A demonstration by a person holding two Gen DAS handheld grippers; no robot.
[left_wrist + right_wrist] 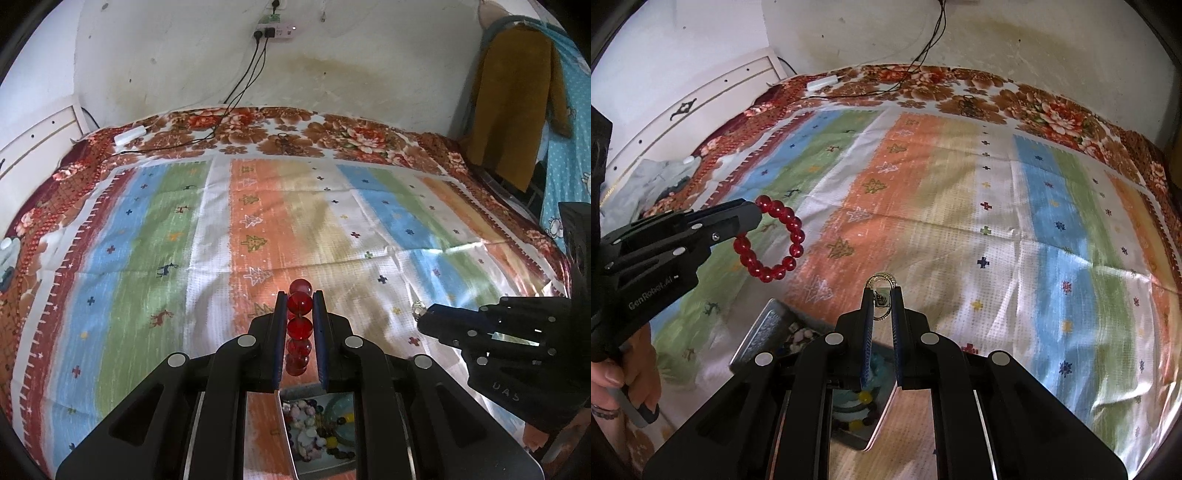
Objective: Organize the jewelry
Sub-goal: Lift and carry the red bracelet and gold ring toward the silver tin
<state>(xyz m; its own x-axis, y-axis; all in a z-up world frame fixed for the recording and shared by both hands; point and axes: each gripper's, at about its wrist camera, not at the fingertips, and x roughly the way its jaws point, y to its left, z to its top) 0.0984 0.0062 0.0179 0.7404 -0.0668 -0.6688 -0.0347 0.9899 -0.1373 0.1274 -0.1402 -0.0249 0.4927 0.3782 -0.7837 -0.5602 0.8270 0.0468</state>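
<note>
Work surface: a striped woven cloth point(258, 221) in blue, green, white and orange bands with small tree, deer and cross motifs, laid over a brown-and-red floral blanket point(332, 133) that shows as a border along the far and left sides. The far edge of the blanket meets a stained white wall point(184, 66); black cables point(243, 77) drop from a wall socket to a small white adapter point(129, 134) on the blanket's far left part. The whole middle and far spread of the striped cloth lies open ahead of both tools. Left gripper point(300, 301): fingers pinched on a bracelet of round, glossy, translucent red beads point(299, 325), held off the cloth; in the right wrist view the red loop point(775, 240) hangs from the finger ends as a full ring, clear of the cloth below. Right gripper point(881, 291): fingers closed narrowly on a small gold-coloured ring-shaped piece with a textured rim point(881, 280), its top arc standing just past the fingertips; its finer detail cannot be told. The two grippers are near each other, apart, the right one point(424, 317) to the right in the left wrist view. Near edge, below both tools: a shallow grey metal tray point(764, 332) holding mixed coloured beads and stones, partly hidden by the gripper bodies.
</note>
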